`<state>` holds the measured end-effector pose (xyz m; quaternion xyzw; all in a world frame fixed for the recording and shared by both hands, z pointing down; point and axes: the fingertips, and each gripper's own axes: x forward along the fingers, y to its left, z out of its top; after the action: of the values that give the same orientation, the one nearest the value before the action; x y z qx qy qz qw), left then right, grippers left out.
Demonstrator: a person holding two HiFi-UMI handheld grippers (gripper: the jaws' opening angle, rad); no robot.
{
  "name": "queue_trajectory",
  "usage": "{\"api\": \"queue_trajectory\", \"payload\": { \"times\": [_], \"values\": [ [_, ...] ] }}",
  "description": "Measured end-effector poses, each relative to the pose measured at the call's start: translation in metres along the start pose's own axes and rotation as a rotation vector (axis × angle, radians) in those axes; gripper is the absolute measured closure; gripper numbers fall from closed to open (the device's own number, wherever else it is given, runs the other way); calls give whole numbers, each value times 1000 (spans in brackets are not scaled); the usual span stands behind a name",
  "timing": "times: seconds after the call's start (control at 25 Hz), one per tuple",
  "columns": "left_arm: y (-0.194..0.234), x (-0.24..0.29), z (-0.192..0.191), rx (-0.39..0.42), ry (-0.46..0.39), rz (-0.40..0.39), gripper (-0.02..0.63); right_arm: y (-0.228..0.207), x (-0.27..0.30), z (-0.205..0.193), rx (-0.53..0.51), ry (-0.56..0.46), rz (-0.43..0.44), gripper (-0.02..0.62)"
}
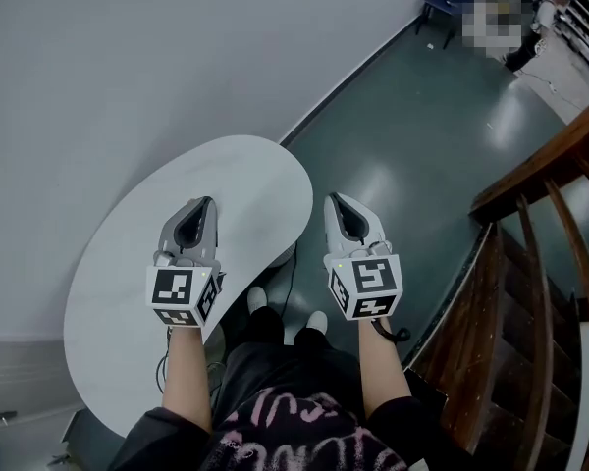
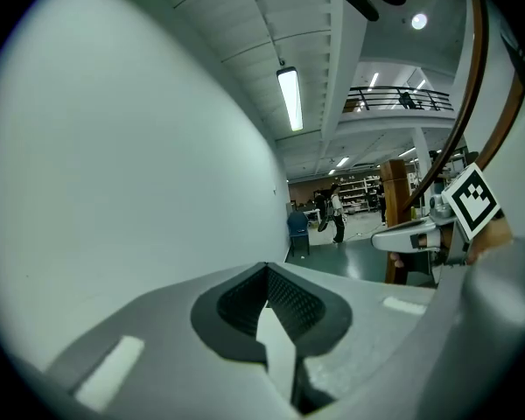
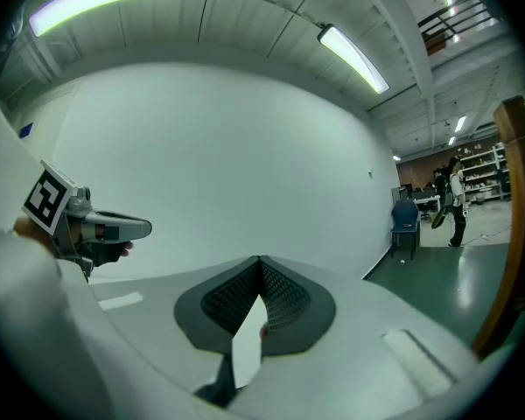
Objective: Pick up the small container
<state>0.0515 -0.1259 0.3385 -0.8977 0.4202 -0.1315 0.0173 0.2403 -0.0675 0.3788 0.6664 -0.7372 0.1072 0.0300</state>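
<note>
**Greys, Dark Green, Brown**

Pale grey with black textured pads on the left hand-held gripper (image 1: 207, 204) and the right hand-held gripper (image 1: 335, 198); black square markers on white at the rear of each. Off-white for the tabletop (image 1: 118, 292) beneath the left one. Dark green for the floor (image 1: 412, 135) ahead of the right one, brown for the stair rail (image 1: 545, 165) to its right.

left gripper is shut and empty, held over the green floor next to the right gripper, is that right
Not quite. The left gripper is shut and empty, next to the right gripper, but the head view shows it held over the white table, not the green floor.
</note>
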Motion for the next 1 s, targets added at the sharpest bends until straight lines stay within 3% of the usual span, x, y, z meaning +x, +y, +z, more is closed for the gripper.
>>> {"api": "queue_trajectory", "payload": {
  "times": [1.0],
  "values": [
    [42,4,-5,-28,-17,-11,604,27,33,14,-38,1,-4,583]
  ]
}}
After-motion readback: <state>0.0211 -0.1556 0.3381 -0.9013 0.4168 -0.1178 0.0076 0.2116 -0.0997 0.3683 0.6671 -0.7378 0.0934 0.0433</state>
